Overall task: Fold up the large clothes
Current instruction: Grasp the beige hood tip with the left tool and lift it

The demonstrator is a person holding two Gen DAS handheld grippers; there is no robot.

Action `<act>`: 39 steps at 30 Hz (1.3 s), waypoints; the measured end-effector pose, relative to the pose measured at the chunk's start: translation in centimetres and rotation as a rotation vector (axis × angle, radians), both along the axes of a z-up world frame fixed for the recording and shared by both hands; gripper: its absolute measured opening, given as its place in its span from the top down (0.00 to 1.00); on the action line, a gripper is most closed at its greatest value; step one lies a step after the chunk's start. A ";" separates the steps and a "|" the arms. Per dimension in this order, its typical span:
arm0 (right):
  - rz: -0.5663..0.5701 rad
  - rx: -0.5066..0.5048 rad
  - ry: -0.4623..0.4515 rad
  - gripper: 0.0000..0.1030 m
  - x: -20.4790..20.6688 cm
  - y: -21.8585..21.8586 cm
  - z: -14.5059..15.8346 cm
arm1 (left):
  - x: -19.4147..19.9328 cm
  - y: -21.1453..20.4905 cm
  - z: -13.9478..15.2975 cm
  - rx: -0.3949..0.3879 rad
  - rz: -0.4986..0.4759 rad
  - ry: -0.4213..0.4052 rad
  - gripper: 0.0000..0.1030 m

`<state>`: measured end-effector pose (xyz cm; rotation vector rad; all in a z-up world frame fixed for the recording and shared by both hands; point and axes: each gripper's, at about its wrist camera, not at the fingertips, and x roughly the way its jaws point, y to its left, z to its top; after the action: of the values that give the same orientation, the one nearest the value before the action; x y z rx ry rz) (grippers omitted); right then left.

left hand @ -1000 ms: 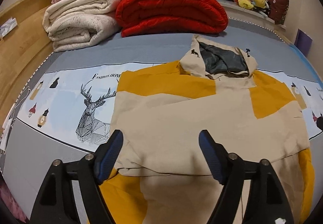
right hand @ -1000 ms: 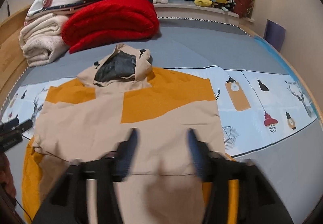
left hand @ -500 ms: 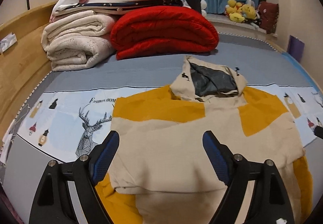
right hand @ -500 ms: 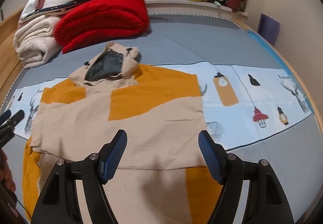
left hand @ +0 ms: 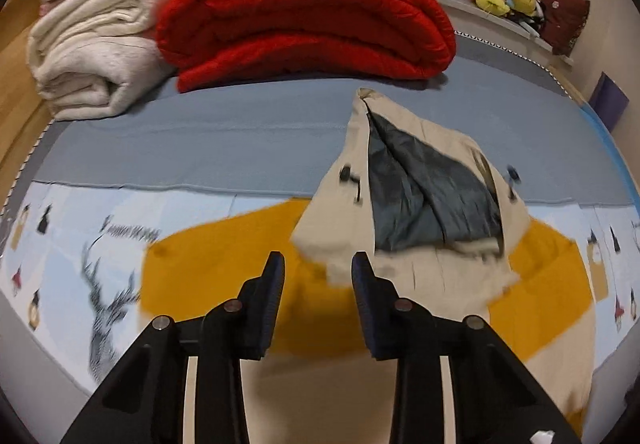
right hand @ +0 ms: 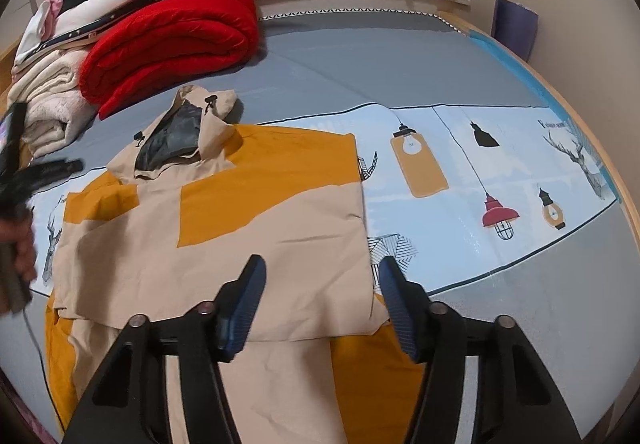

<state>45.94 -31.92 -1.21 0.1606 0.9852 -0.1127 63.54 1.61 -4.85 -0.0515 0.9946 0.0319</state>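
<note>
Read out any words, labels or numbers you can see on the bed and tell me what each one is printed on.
Nothing can be read for certain.
Dark lettering on the printed sheet, above the deer drawing: blurred by motion, unreadable.
Small lettering at the right end of that sheet, beside the other deer drawing: too small and warped to read.
Hooded jacket: no print visible.

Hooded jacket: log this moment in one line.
hooded jacket: flat on bed, partly folded | left gripper: closing, empty, near hood | right gripper: closing, empty
</note>
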 end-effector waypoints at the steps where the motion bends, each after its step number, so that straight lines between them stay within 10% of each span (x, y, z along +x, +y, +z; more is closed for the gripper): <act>1: -0.002 0.007 0.007 0.51 0.0 -0.2 -0.2 | 1.3 0.0 -0.3 -0.012 0.002 0.007 0.70; 9: -0.025 0.031 0.042 0.54 0.8 -0.9 -1.7 | 11.6 -0.4 -2.8 -0.097 0.062 0.077 0.69; 13: -0.038 0.024 0.026 0.73 1.2 -0.8 -1.7 | 15.0 -1.0 -3.9 -0.112 0.076 0.094 0.60; 26: -0.038 0.023 0.058 0.72 2.5 -0.7 -3.3 | 23.6 -3.2 -8.2 -0.071 0.082 0.150 0.59; 33: -0.022 0.025 0.058 0.72 2.5 -0.2 -3.2 | 24.3 -4.2 -9.8 0.026 0.014 0.198 0.99; 39: -0.043 0.048 0.031 0.72 2.4 -0.4 -2.1 | 18.5 -5.1 -3.5 0.033 -0.107 0.076 1.00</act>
<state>48.38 -32.33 -3.30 0.2242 1.0159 -0.1311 82.02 -3.53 -8.38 0.0339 1.0709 -0.0482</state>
